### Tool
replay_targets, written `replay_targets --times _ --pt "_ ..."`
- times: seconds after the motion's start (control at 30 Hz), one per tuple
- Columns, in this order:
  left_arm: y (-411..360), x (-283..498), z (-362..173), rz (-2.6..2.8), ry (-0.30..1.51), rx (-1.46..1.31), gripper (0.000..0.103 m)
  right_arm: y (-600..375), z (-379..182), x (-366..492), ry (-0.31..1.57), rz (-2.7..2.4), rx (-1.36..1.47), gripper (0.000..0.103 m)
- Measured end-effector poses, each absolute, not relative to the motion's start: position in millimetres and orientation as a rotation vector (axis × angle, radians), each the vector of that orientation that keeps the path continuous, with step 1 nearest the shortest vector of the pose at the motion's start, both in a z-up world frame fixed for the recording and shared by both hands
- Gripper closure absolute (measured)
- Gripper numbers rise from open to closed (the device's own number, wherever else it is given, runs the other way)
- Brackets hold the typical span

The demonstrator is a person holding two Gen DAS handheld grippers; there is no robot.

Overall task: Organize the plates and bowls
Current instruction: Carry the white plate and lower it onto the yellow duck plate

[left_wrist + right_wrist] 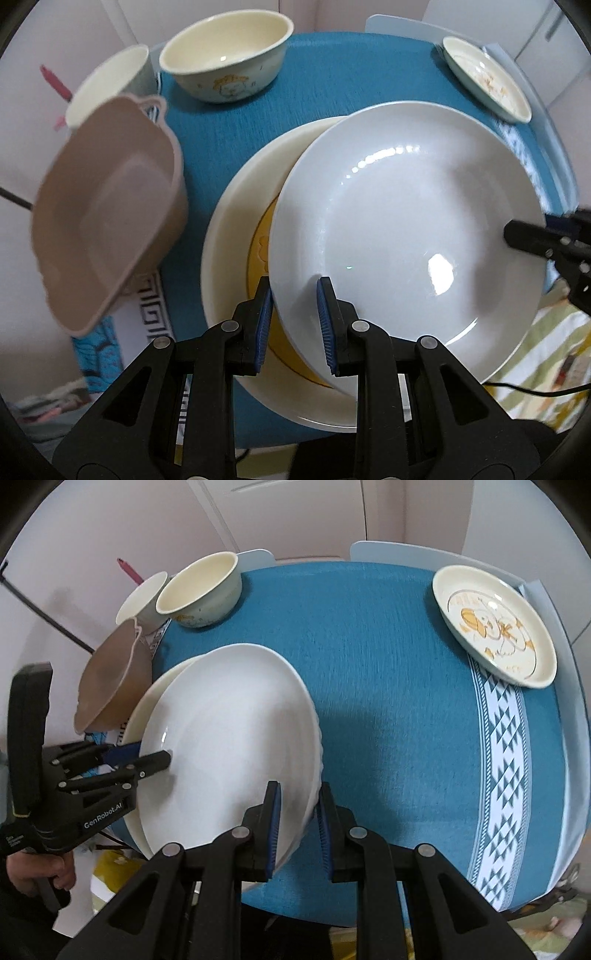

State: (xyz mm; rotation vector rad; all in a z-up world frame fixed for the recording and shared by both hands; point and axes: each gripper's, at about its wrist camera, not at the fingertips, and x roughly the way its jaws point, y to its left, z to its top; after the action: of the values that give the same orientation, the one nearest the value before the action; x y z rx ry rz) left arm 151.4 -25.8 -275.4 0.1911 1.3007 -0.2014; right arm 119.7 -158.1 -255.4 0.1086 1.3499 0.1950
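Observation:
A large white plate (406, 236) is held tilted over a cream plate with a yellow centre (236, 221) on the blue tablecloth. My left gripper (295, 321) is shut on the white plate's near rim. My right gripper (297, 823) is shut on the opposite rim of the same plate (229, 738); it shows at the right edge of the left wrist view (546, 240). A cream bowl with a cartoon print (225, 55) stands at the back left. A small cartoon plate (495, 624) lies at the back right.
A brown-pink square bowl (107, 225) sits tilted at the table's left edge, with a pale cup (110, 81) behind it. A white patterned band (509, 768) runs down the cloth at the right. The table (388, 683) has near edges on both sides.

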Motion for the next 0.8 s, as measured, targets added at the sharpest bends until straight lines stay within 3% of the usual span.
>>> replay_targets --times 0.8 --pt "-33.9 119.1 -261.2 -0.059 1.199 0.423 0.081 -122.4 -262.4 130.9 1.364 0.251 -0.102 0.085"
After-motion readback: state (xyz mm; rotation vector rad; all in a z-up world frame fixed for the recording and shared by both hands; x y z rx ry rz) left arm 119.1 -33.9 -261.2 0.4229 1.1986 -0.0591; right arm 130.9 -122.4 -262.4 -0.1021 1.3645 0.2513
